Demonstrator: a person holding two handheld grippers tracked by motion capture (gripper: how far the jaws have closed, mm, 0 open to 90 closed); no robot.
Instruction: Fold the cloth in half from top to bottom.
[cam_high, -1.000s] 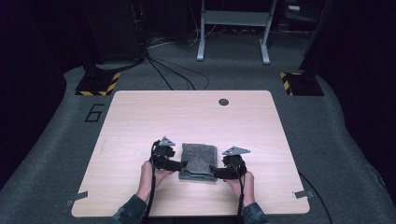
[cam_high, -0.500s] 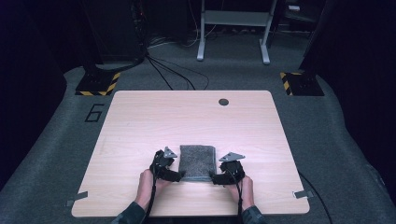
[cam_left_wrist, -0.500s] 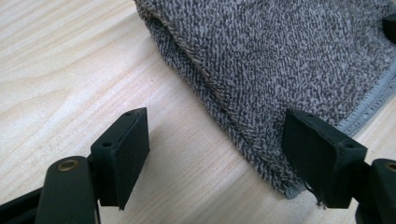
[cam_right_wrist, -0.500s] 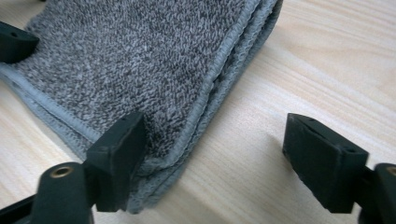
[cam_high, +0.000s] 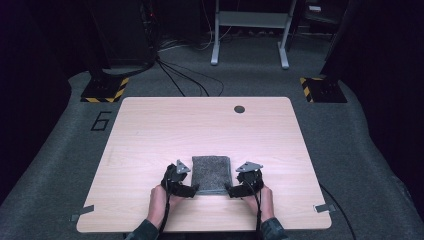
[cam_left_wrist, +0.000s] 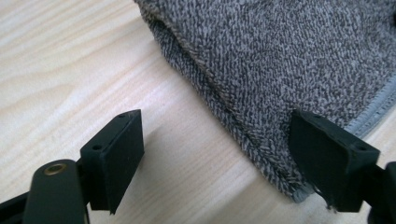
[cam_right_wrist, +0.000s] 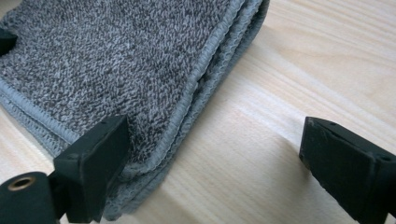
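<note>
Both claws have just been opening: the left gripper (cam_high: 192, 190) and right gripper (cam_high: 231, 191) now stand spread, pinching nothing, at the near corners of the folded grey terry-cloth towel (cam_high: 211, 173), seven and five o'clock of it. Released flat on the pale wooden table (cam_high: 150, 130), its fold looks finished.
</note>
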